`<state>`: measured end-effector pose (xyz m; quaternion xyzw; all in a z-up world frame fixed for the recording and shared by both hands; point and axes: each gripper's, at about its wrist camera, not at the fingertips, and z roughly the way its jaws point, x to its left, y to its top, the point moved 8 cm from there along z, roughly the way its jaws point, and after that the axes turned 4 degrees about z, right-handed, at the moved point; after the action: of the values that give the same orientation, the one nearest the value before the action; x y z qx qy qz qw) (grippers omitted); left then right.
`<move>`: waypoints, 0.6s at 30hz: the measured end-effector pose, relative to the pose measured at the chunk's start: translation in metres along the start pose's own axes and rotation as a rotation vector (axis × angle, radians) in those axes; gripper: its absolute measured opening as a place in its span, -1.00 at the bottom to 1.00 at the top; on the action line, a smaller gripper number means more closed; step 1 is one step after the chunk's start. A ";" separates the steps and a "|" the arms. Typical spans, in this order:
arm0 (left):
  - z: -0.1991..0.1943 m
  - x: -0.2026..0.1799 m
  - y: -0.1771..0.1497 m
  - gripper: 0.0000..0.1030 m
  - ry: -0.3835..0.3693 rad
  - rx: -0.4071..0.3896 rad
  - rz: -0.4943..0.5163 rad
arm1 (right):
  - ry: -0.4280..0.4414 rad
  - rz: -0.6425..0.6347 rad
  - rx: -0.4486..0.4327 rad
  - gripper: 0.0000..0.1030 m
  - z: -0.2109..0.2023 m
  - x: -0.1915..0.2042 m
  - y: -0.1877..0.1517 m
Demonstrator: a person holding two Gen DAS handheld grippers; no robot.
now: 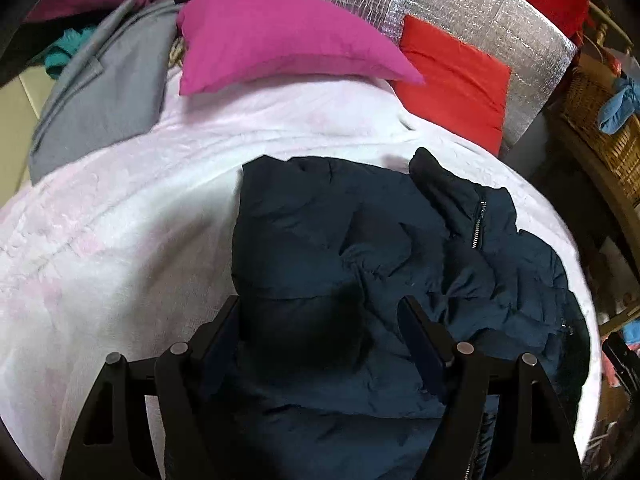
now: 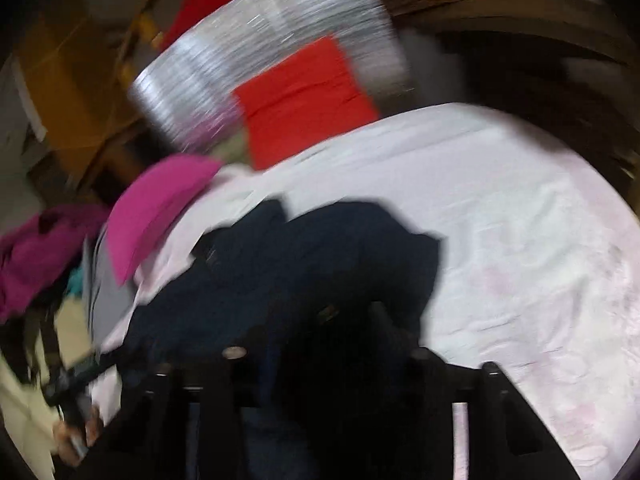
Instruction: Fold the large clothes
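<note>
A dark navy puffer jacket (image 1: 360, 248) lies crumpled on a pale pink-white blanket (image 1: 120, 240) on the bed. Its zipper (image 1: 478, 224) shows at the upper right. My left gripper (image 1: 320, 316) is open, its fingers wide apart just above the jacket's lower part. In the blurred right wrist view the jacket (image 2: 320, 264) lies in a dark heap on the blanket (image 2: 520, 260). My right gripper (image 2: 316, 332) is over the jacket; dark fabric fills the space between its fingers and blur hides whether it grips.
A magenta pillow (image 1: 280, 36), a red pillow (image 1: 456, 80) and a silver foil panel (image 1: 480, 12) sit at the bed's head. Grey cloth (image 1: 104, 92) lies at the left. A wicker basket (image 1: 600, 120) stands on the right.
</note>
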<state>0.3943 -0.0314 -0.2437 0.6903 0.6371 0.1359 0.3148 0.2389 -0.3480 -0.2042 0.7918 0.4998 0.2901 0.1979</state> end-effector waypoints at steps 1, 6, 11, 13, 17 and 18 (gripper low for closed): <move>0.001 0.000 -0.001 0.53 0.040 -0.004 0.020 | 0.008 -0.030 0.020 -0.26 0.006 0.010 -0.005; 0.034 0.010 -0.023 0.57 0.263 0.102 0.158 | -0.051 -0.052 0.223 -0.25 0.056 0.018 -0.043; 0.013 0.007 -0.016 0.57 0.261 0.038 0.177 | -0.058 -0.046 0.235 -0.28 0.058 0.019 -0.045; -0.002 0.002 -0.013 0.57 0.267 -0.009 0.196 | -0.011 -0.055 0.204 -0.26 0.051 0.032 -0.040; -0.030 -0.014 -0.006 0.57 0.278 -0.124 0.244 | 0.063 -0.124 0.141 -0.26 0.044 0.060 -0.037; -0.035 -0.017 -0.006 0.57 0.270 -0.139 0.251 | 0.080 -0.122 0.145 -0.26 0.046 0.066 -0.038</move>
<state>0.3661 -0.0389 -0.2170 0.7164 0.5716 0.3091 0.2539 0.2653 -0.2733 -0.2452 0.7598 0.5744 0.2720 0.1374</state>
